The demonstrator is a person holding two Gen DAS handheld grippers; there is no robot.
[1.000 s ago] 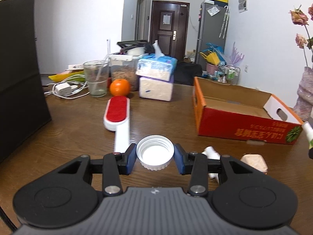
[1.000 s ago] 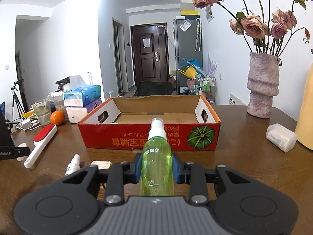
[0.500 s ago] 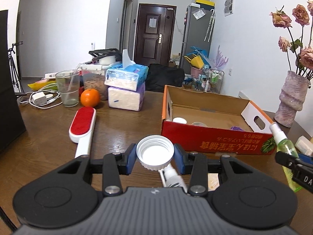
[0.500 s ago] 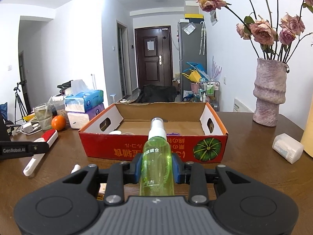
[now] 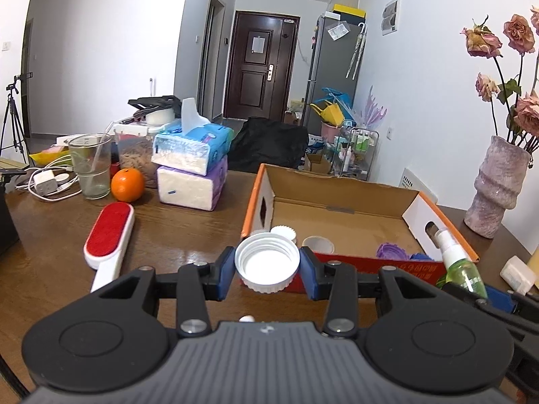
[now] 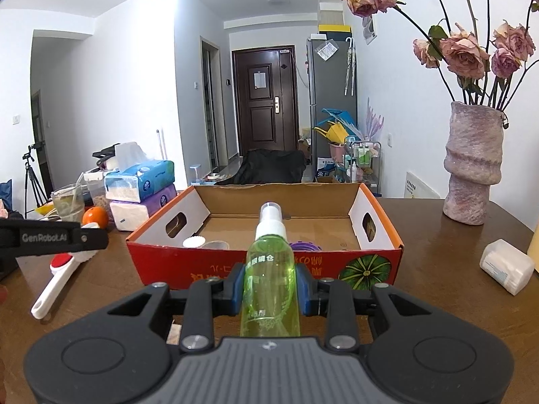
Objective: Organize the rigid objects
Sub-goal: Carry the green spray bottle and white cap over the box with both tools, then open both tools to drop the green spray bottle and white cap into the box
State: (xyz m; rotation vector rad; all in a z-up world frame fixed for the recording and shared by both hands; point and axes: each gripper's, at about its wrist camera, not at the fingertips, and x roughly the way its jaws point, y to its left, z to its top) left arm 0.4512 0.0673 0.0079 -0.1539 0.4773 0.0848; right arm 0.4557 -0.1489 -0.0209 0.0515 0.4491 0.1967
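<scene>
My left gripper [image 5: 267,271] is shut on a white screw cap [image 5: 267,262], its hollow side facing the camera, just before the near left corner of the red and orange cardboard box [image 5: 340,198]. My right gripper [image 6: 271,289] is shut on a green spray bottle [image 6: 270,279] with a white nozzle, held in front of the box's [image 6: 235,271] near wall. Inside the box lie a white lid [image 5: 283,233], a clear cup [image 5: 318,244] and a purple lid [image 5: 390,251]. The bottle [image 5: 463,274] also shows at the right of the left wrist view.
A red and white lint brush [image 5: 108,237] lies left of the box. Behind it stand an orange [image 5: 127,185], a glass [image 5: 90,166] and stacked tissue packs [image 5: 192,165]. A pink vase [image 6: 473,165] of roses and a small white box [image 6: 507,266] sit at the right.
Both grippers have moved toward the box, which now looms larger. The left one swung right and rose, so the box interior shows. The cap and the bottle stay gripped.
</scene>
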